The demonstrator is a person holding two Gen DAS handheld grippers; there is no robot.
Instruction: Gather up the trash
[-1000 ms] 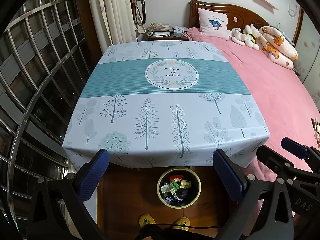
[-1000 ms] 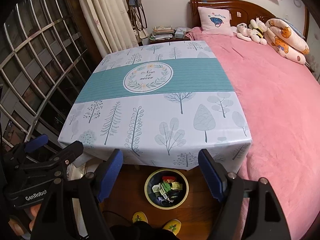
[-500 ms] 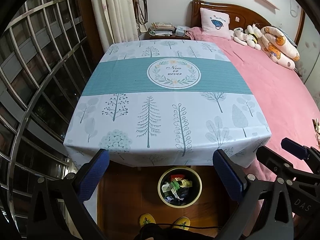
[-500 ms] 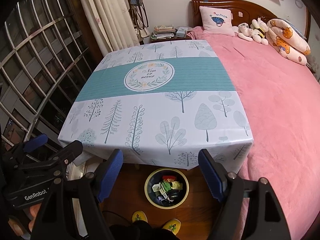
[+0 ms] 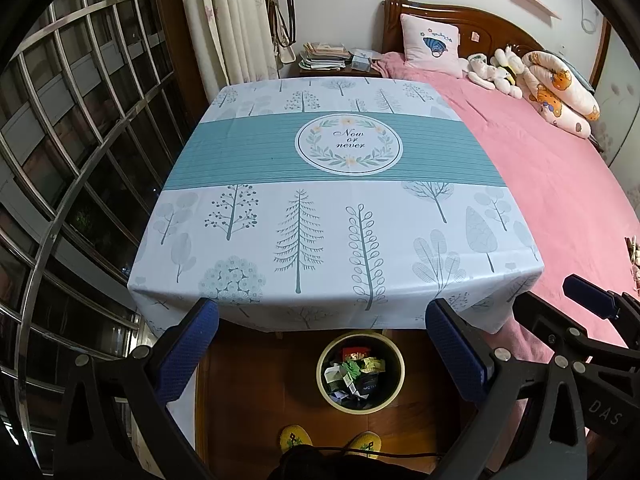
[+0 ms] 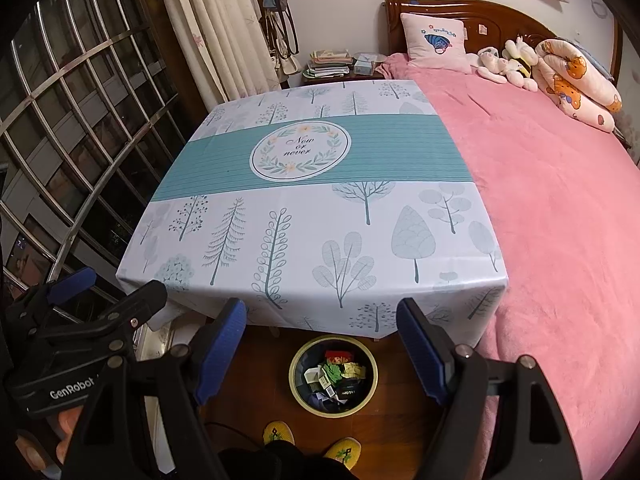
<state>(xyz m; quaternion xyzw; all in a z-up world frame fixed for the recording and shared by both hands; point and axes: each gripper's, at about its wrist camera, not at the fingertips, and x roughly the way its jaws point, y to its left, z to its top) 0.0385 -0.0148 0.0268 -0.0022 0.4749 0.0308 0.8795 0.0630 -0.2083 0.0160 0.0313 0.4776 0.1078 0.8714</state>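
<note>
A smooth, faintly glossy printed cloth (image 5: pixel 340 208) covers the table. The bed's pink blanket (image 6: pixel 560 216) looks soft and fleecy (matt throughout). The headboard (image 5: pixel 480 20) and floor (image 6: pixel 260 364) are polished wood, the window bars (image 5: pixel 80 128) shiny metal, and the bin's (image 5: pixel 396 384) scraps crumpled paper.

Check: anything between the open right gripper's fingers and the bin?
No. In the right wrist view the right gripper hangs open over bare wood floor, with the bin of scraps below. Only the tablecloth edge hangs just behind.

"Now or never" on the tablecloth (image 5: pixel 348 144), "GenRobot" on the left gripper (image 6: pixel 72 392), seemingly "DAS" on the right gripper (image 5: pixel 606 420)
</note>
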